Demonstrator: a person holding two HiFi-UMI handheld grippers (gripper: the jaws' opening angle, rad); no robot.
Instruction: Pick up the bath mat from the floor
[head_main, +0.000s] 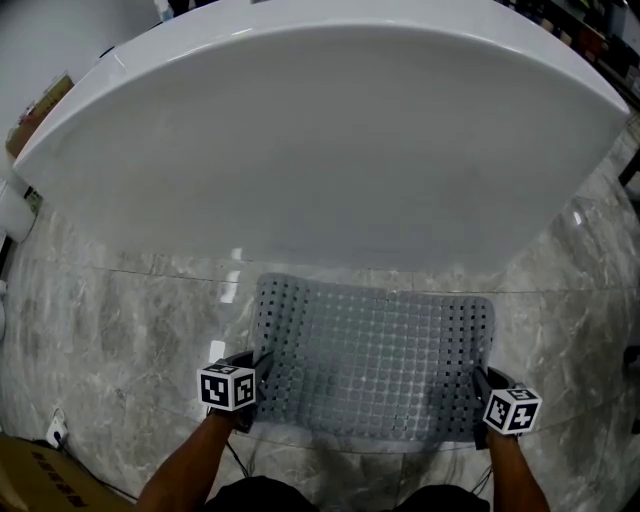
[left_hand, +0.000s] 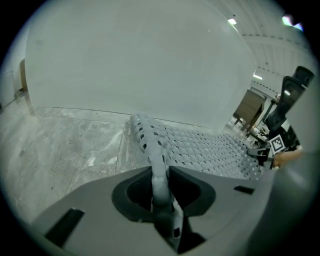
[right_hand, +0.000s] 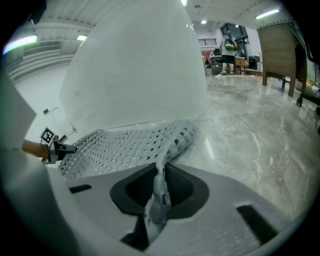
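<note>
Two grips on the bath mat (head_main: 375, 350); left claw (left_hand: 160, 194) clamps its left edge, right claw (right_hand: 159, 192) its right.

Matls & finish: mat, tub, floor, gripper shells

Bath mat (head_main: 375, 355): grey rubbery plastic, flexible, semi-matt, covered w/ small bumps & punched holes. Tub (head_main: 330, 150): white, smooth, soft satin sheen, no texture. Floor (head_main: 120, 320): grey veined marble-look stone, polished, glossy w/ light reflections. Left gripper (left_hand: 161, 192) & right gripper (right_hand: 159, 192): smooth matt grey plastic shells, darker matt recess round the jaws. Marker cube (head_main: 228, 388): matt b/w print. Box (head_main: 40, 480): dull brown cardboard. Cabinet (right_hand: 277, 50): wood-look panel, flat finish.
</note>
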